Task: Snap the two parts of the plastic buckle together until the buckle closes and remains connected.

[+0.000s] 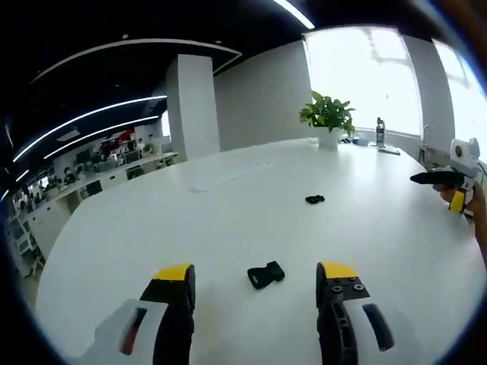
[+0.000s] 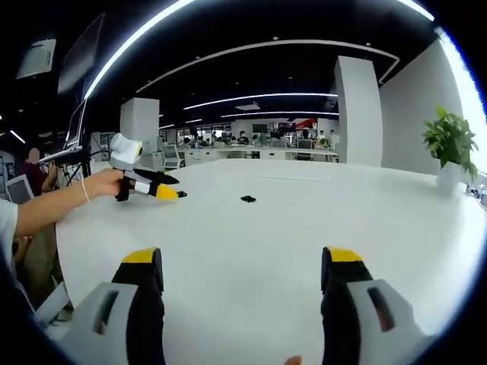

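One black buckle part (image 1: 265, 274) lies on the white table (image 1: 228, 220), just ahead of my left gripper (image 1: 256, 271) and between its yellow-tipped jaws, which stand open and hold nothing. A second, smaller black buckle part (image 1: 315, 199) lies farther out toward the table's middle. It also appears as a black piece (image 2: 248, 199) well ahead of my right gripper (image 2: 242, 255), which is open and empty. The right gripper (image 1: 440, 182) enters the left gripper view at the right edge. In the right gripper view, a hand holds the left gripper (image 2: 169, 190) low over the table (image 2: 304, 228).
A potted plant (image 1: 329, 115) and a bottle (image 1: 380, 133) stand at the table's far edge by the window; the plant (image 2: 450, 141) also sits at the right of the right gripper view. A person's forearm (image 2: 53, 205) reaches in. Desks and people are beyond the table.
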Tool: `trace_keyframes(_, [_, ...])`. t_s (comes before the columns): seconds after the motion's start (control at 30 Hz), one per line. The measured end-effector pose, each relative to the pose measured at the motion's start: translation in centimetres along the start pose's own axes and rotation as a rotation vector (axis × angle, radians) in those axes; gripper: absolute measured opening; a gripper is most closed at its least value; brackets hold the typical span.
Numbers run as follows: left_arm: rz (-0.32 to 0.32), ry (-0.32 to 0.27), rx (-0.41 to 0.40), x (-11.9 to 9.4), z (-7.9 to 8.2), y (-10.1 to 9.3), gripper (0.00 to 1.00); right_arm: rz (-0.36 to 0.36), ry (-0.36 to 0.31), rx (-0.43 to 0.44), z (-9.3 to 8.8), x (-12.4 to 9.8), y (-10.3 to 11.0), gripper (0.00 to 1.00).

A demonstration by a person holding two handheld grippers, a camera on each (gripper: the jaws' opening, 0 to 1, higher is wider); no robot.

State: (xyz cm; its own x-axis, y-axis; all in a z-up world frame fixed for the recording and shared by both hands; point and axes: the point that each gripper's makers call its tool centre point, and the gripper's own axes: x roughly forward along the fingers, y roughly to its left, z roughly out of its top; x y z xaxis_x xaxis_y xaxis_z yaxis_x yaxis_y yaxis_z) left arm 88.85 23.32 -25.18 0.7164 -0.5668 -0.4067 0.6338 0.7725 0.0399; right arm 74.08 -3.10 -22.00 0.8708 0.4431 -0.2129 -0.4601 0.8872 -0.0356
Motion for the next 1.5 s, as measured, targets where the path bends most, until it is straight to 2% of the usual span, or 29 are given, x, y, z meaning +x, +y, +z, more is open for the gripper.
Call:
trace_keyframes(0.3, [-0.015, 0.022, 0.009, 0.2, -0.1, -0.3, 0.6, 0.039, -0.018, -0.042, 1.4, 0.4, 1.7, 0.86])
trace_keyframes(0.43, [-0.026, 0.032, 0.013, 0.4, 0.0, -0.4, 0.59, 0.042, -0.025, -0.043, 1.9, 0.5, 1.8, 0.86])
trace_keyframes(0.6, [-0.058, 0.021, 0.0, 0.6, 0.1, -0.5, 0.56, 0.025, -0.072, -0.045, 3.9, 0.3, 1.2, 0.86])
trace_keyframes(0.7, [-0.078, 0.032, 0.007, 0.7, -0.1, -0.5, 0.55, 0.022, -0.083, -0.048, 4.4, 0.4, 1.0, 0.86])
trace_keyframes(0.87, [-0.099, 0.054, 0.008, 0.9, -0.3, -0.4, 0.55, 0.025, -0.08, -0.065, 4.6, 0.7, 1.0, 0.86])
trace_keyframes(1.03, [-0.122, 0.058, 0.016, 0.9, -0.2, -0.7, 0.54, 0.036, -0.08, -0.04, 4.2, 1.0, 1.1, 0.86])
trace_keyframes(1.2, [-0.184, 0.06, 0.01, 0.8, -0.1, -1.4, 0.54, 0.04, -0.091, 0.019, 3.5, 0.8, 0.6, 0.86])
trace_keyframes(1.4, [-0.209, 0.06, -0.005, 1.2, -0.1, -0.9, 0.49, 0.022, -0.088, 0.028, 3.4, 0.5, -0.1, 0.85])
trace_keyframes(1.5, [-0.223, 0.078, -0.008, 1.4, -0.5, -1.1, 0.47, 0.02, -0.098, 0.025, 3.7, 0.3, -0.1, 0.85])
